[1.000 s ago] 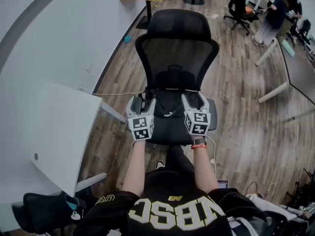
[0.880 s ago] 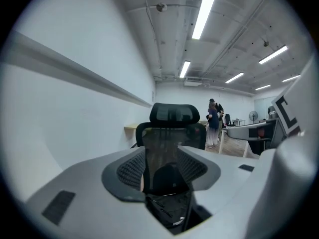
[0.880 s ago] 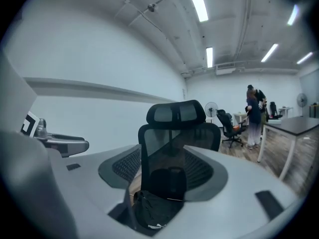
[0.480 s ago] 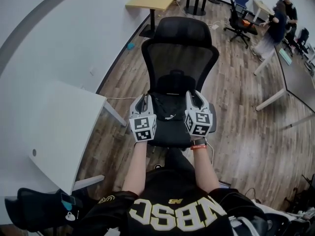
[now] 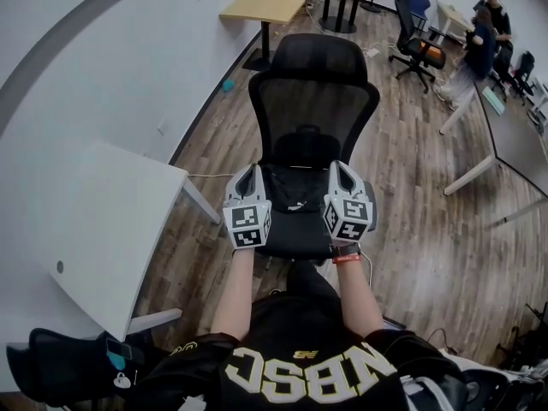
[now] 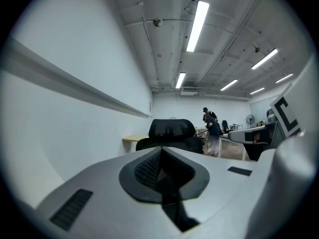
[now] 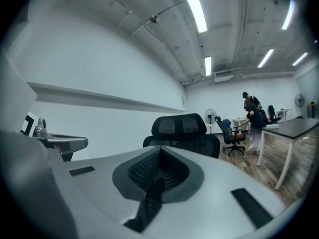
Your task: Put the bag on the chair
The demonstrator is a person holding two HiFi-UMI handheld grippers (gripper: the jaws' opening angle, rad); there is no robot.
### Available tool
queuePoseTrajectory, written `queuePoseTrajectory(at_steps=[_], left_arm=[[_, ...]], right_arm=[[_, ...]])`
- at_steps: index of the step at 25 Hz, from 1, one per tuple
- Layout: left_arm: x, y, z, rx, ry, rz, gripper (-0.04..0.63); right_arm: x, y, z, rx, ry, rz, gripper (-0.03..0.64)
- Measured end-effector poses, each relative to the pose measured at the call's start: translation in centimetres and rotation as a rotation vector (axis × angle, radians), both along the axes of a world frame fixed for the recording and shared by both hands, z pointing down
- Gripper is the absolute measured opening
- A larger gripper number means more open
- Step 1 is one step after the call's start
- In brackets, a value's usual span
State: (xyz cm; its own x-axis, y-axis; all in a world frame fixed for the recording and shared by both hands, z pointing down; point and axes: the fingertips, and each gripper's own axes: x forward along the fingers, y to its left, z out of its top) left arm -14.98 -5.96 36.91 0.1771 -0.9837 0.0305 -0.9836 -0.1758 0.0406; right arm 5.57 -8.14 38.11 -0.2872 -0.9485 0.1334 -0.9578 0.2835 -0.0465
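Head view: the only readable text is NBSC across the person's shirt (image 5: 301, 375). The bag (image 5: 295, 197) has a tiny white logo, too small to read. It sits on the chair (image 5: 312, 101) seat, between the left tongs (image 5: 251, 171) and right tongs (image 5: 340, 168), with both forearms stretched forward side by side.

Left gripper view: the tongs have just snapped closed, pads together, nothing pinched, pointing level at the chair's headrest.

Right gripper view: same deal, just closed and empty.
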Motion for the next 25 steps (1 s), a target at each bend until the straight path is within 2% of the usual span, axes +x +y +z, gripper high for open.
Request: queuePoseTrajectory(at_steps=[4, 7, 21, 25], left_arm=[[0.8, 0.3, -0.7, 0.011, 0.031, 0.037, 0.015], [1.5, 0.3, -0.5, 0.007, 0.016, 0.050, 0.015], [2.8, -1.0, 0.9, -0.026, 0.022, 0.069, 0.015], [3.2, -1.8, 1.3, -0.025, 0.032, 0.087, 0.015]], right_arm=[[1.1, 0.4, -0.2, 0.005, 0.013, 0.023, 0.009], [1.8, 0.5, 0.0, -0.003, 0.013, 0.029, 0.009], [2.0, -0.3, 1.1, -0.057, 0.019, -0.010, 0.009], [1.8, -1.1, 1.9, -0.084, -0.012, -0.033, 0.009]])
